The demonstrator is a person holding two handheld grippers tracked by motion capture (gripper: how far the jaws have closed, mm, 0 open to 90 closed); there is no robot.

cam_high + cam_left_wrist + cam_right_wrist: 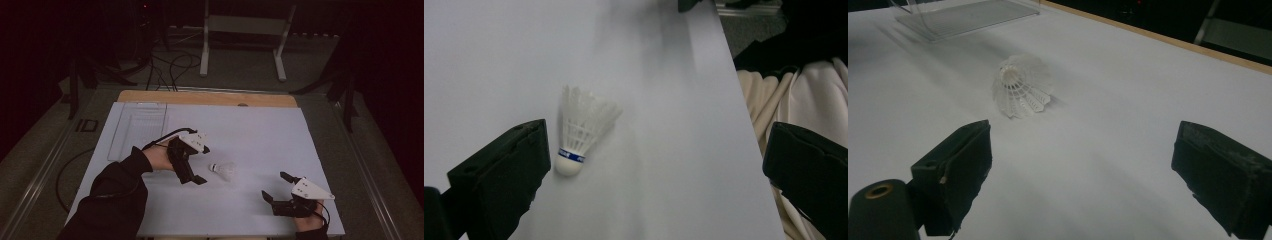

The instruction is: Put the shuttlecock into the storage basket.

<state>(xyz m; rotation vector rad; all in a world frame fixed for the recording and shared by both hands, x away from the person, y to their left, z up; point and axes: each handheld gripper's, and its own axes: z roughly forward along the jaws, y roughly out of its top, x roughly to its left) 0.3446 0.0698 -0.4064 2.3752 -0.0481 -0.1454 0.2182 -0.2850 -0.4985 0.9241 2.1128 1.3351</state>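
A white plastic shuttlecock (223, 170) lies on its side near the middle of the white table. In the left gripper view the shuttlecock (580, 132) shows a blue band above its cork, which points toward the camera. My left gripper (196, 172) is open just left of it, nothing between its jaws. In the right gripper view the shuttlecock (1022, 86) shows its open skirt, well ahead of the jaws. My right gripper (276, 186) is open near the table's front right, apart from it.
A clear shallow tray (138, 127) lies at the table's back left, also seen as the clear tray (965, 17). The white table surface (260, 135) has a wooden far edge. A white frame stand (245, 35) and cables sit on the floor beyond.
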